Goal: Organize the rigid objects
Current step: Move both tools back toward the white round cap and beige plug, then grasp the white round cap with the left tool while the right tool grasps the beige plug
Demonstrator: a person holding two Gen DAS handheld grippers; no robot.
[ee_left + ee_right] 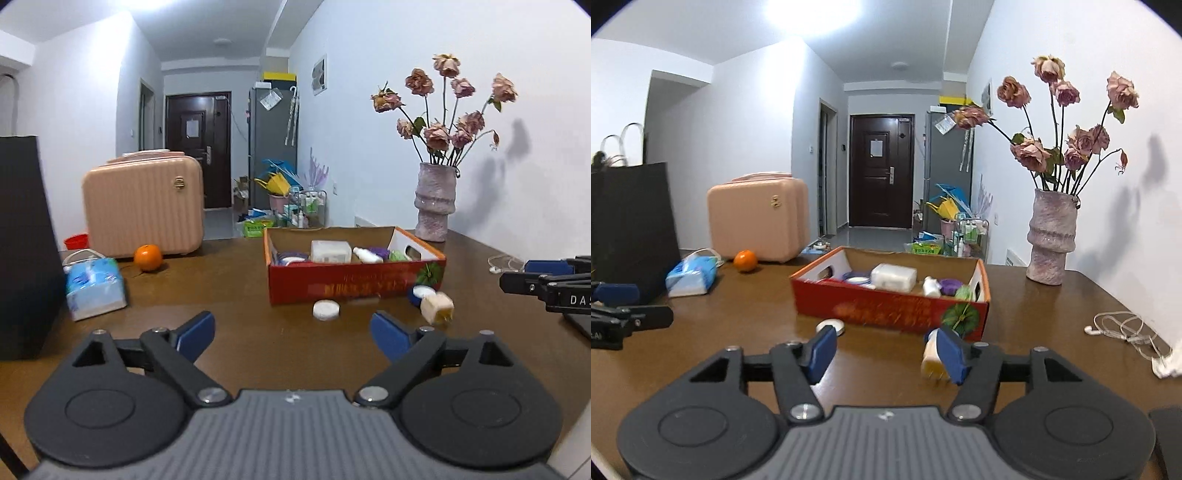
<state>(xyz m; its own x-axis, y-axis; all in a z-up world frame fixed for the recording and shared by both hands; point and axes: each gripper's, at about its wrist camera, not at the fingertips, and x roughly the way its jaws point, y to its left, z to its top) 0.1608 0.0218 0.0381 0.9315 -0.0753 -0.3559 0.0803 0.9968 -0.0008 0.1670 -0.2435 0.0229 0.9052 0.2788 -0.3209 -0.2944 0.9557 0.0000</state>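
1. Both tools are held low over the brown wooden surface (240,295). The left gripper (291,334) has its fingers wide apart and holds nothing. The right gripper (882,354) is spread wide too and holds nothing.

2. The red cardboard box (886,308) sits mid-surface, partly filled with small jars and bottles. Three things lie loose just in front of it: a flat round white lid (325,309), a cream and yellow bottle lying on its side (437,307), and a small blue and white jar (421,292) touching the box wall.

3. The tipped bottle lies right beside the right gripper's right finger. A bump from that finger, I think, could roll it away.

4. The white lid is thin and flat, so fingers could slip over it or push it under the box edge.

5. The box looks light; a nudge could slide it.

6. The pale ribbed vase of dried pink roses (1051,236) stands near the far right corner. A high swing could tip it.

7. The grippers are near each other and could knock together.
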